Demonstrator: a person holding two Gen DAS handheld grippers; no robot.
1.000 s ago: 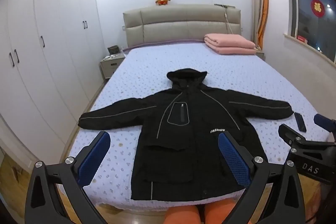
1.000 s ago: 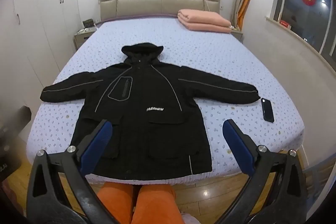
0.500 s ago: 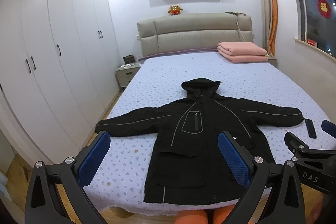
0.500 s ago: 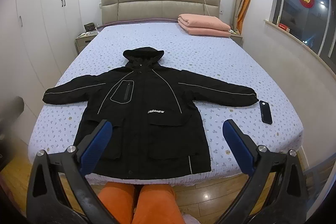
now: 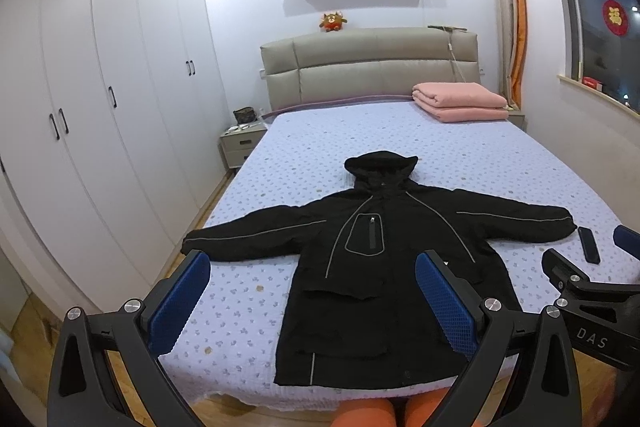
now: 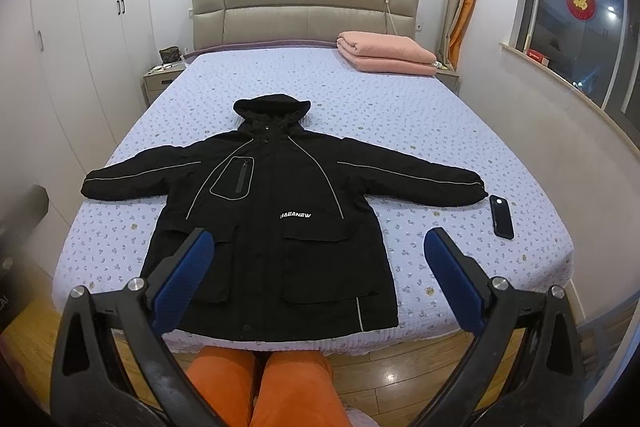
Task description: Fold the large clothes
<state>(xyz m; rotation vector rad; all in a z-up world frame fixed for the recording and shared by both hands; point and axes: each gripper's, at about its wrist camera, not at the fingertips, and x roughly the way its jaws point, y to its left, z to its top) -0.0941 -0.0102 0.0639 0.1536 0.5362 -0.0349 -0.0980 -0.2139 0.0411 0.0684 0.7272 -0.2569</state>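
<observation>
From the left wrist, the left gripper (image 5: 312, 301) hung released, jaws wide, above the foot of the bed (image 5: 460, 155), where the black jacket (image 5: 372, 267) lay flat, sleeves spread. From the right wrist, the right gripper (image 6: 320, 277) was likewise released over the jacket (image 6: 280, 211); a phone (image 6: 502, 215) lay just beside its right cuff.

Left gripper (image 5: 312, 301) and right gripper (image 6: 320, 273): jaws spread wide, empty, held level side by side. Orange-clad legs (image 6: 260, 387) below.
</observation>
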